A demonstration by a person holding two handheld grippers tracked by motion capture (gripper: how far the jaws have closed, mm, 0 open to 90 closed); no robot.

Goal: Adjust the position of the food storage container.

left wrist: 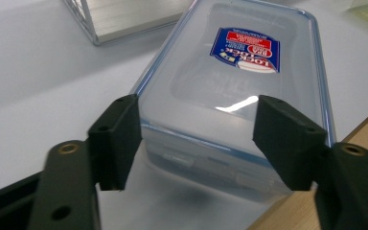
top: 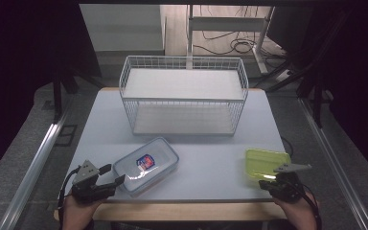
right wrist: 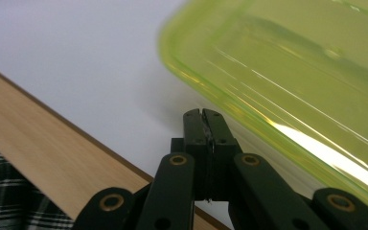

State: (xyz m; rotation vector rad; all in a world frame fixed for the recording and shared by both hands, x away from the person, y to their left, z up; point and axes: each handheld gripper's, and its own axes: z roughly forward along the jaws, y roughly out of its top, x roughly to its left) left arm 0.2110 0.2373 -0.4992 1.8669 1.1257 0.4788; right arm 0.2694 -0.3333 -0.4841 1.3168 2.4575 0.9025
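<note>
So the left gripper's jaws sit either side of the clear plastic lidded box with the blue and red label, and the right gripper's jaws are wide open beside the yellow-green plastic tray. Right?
Not quite. The right gripper is shut, its two jaws pressed together with nothing between them, as the right gripper view shows. It does sit beside the yellow-green plastic tray. The left gripper does straddle the clear plastic lidded box.

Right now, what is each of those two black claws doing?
Left gripper: open, jaws either side of the clear lidded plastic box.
Right gripper: shut, empty, beside the yellow-green plastic tray.
</note>
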